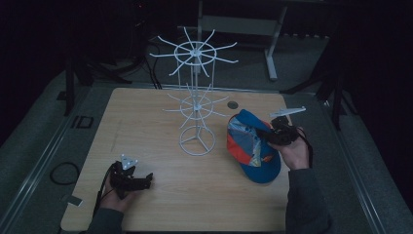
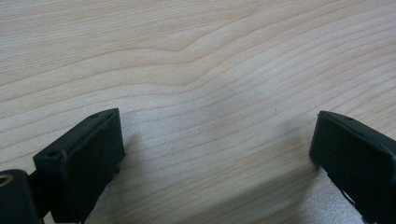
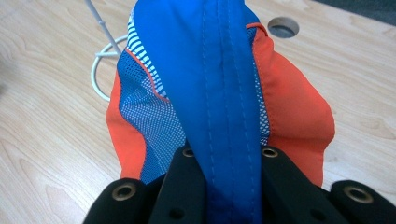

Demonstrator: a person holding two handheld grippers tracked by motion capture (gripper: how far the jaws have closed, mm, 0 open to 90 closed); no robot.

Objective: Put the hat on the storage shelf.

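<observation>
High view. Table [image 1: 160, 204]: light wood, rectangular. Rack [image 1: 196, 97]: white wire, two tiers of radiating hooks on a ring base, standing upright near the table's centre. Cap [image 1: 251, 148]: blue, orange and striped panels, just right of the rack's base, its brim toward the person. Right gripper [image 1: 268, 134]: at the cap's right side, held in the right hand [image 1: 292, 148], jaws clamped on the cap's fabric. Left gripper [image 1: 146, 180]: well left of the cap and nearer the person than the rack, held in the left hand [image 1: 119, 195] low over the table, jaws pointing right. Hole [image 1: 233, 105]: small, round, in the tabletop right of the rack.

Left gripper view. Two black jaws set wide apart, bare wood grain between them, nothing held.

Right gripper view. Jaws pinched narrow on a fold of the cap's blue centre panel; orange and mesh panels hang to either side. Rack's ring base lies beyond the cap at upper left, the hole at upper right.
</observation>
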